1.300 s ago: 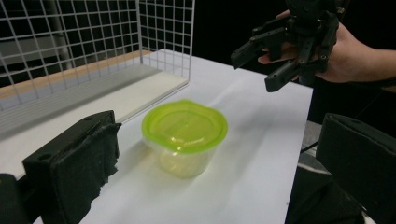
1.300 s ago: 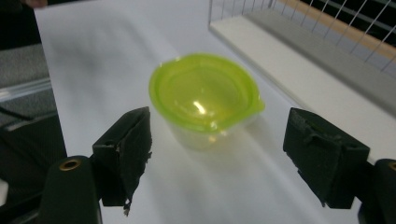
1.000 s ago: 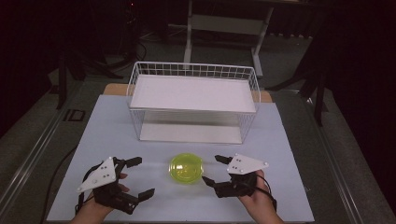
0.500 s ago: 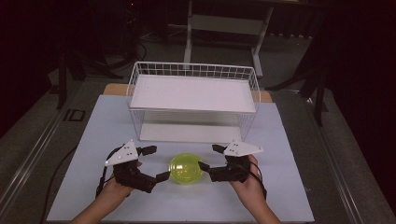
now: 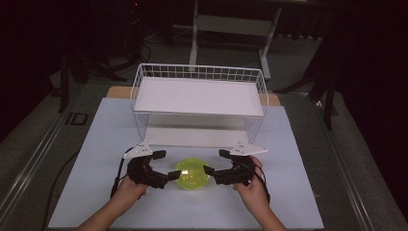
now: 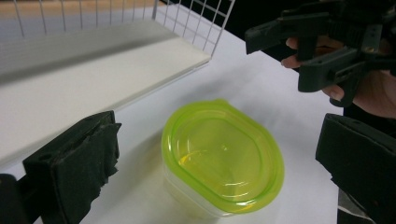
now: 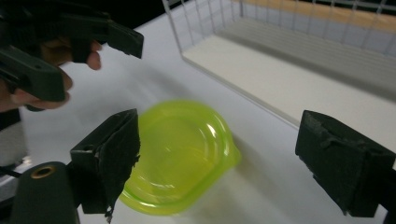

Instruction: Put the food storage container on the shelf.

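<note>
The lidded green container (image 5: 192, 174) is flanked on the table, untouched, between the left gripper (image 5: 161, 167) and right gripper (image 5: 215, 162), both held wide, the right's jaws just opened further, nothing grasped yet

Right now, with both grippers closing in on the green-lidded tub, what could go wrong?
1. The tub is small, light-looking clear plastic on a smooth white table; if one gripper touches first, it may slide or tip.
2. The left gripper and right gripper, both open, face each other closely across it; their jaws could collide.
3. The wire rack stands just behind, so a push forward could drive the tub under its shelf.
</note>
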`<state>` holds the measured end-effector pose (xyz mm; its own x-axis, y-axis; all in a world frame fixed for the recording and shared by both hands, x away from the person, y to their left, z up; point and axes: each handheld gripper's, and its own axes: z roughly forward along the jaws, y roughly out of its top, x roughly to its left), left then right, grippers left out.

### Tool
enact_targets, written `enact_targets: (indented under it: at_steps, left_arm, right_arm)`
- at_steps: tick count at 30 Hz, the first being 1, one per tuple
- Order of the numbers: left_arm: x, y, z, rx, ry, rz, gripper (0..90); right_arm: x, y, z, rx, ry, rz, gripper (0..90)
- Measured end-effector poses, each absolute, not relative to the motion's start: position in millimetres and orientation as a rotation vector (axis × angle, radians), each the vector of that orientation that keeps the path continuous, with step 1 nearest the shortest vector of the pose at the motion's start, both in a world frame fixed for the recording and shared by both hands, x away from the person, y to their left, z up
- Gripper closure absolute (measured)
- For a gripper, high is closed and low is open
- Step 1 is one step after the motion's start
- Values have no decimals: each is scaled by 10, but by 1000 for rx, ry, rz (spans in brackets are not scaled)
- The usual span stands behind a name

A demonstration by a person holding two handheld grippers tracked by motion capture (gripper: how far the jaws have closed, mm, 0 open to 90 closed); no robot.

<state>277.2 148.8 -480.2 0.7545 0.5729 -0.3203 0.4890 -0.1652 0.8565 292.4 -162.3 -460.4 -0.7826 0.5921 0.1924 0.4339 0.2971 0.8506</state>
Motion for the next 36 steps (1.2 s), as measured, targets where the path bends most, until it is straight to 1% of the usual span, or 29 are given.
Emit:
enact_targets:
  at_steps: [7, 9, 10, 11, 13, 15, 16, 17, 20, 22, 23, 24, 25, 27, 29, 30, 31, 32, 36]
  left_arm:
    - [2784, 1443, -4969, 1817, 904, 24, 3]
    - [2802, 1453, -5008, 1778, 945, -9, 4]
    - [2805, 1457, -5015, 1763, 968, -11, 50]
    - [2808, 1461, -5024, 1756, 986, -8, 99]
    - [2810, 1467, -5047, 1752, 995, -28, 148]
    - [2807, 1463, -5066, 1760, 1016, -31, 168]
    - [2805, 1462, -5074, 1757, 1026, -32, 204]
    - [2805, 1459, -5080, 1761, 1034, -31, 225]
    - [2808, 1451, -5093, 1767, 1044, -47, 287]
    - [2809, 1448, -5101, 1765, 1042, -59, 335]
    - [2808, 1443, -5101, 1772, 1055, -54, 335]
    - [2808, 1443, -5101, 1772, 1055, -54, 370]
    - [2810, 1441, -5111, 1771, 1068, -72, 424]
    - [2803, 1432, -5129, 1792, 1082, -79, 474]
    - [2800, 1431, -5137, 1791, 1084, -91, 480]
    - [2800, 1431, -5137, 1791, 1084, -91, 510]
    - [2785, 1410, -5148, 1808, 1086, -100, 510]
    - [2776, 1403, -5154, 1811, 1074, -114, 552]
    - [2736, 1385, -5132, 1815, 1053, -131, 621]
  right_arm:
    - [2898, -1591, -4757, 946, 2422, 1475, 141]
    - [2906, -1574, -4798, 996, 2436, 1467, 142]
    - [2907, -1561, -4821, 1015, 2438, 1448, 144]
    - [2901, -1556, -4829, 1026, 2432, 1431, 177]
    - [2889, -1566, -4847, 1060, 2408, 1427, 284]
    - [2891, -1575, -4862, 1100, 2399, 1436, 345]
    - [2891, -1574, -4868, 1113, 2397, 1437, 397]
    - [2892, -1576, -4873, 1130, 2400, 1438, 422]
    - [2908, -1565, -4896, 1174, 2406, 1437, 448]
    - [2915, -1563, -4908, 1193, 2404, 1436, 449]
    - [2927, -1556, -4930, 1217, 2411, 1434, 478]
    - [2931, -1545, -4949, 1223, 2419, 1415, 487]
    - [2933, -1537, -4975, 1242, 2432, 1407, 509]
    - [2930, -1532, -4988, 1253, 2442, 1399, 554]
    - [2927, -1531, -4992, 1255, 2447, 1397, 565]
    - [2927, -1531, -4992, 1255, 2447, 1397, 565]
    - [2925, -1530, -4994, 1253, 2454, 1399, 587]
    - [2914, -1520, -4998, 1254, 2466, 1394, 626]
    - [2901, -1515, -4999, 1275, 2487, 1388, 654]
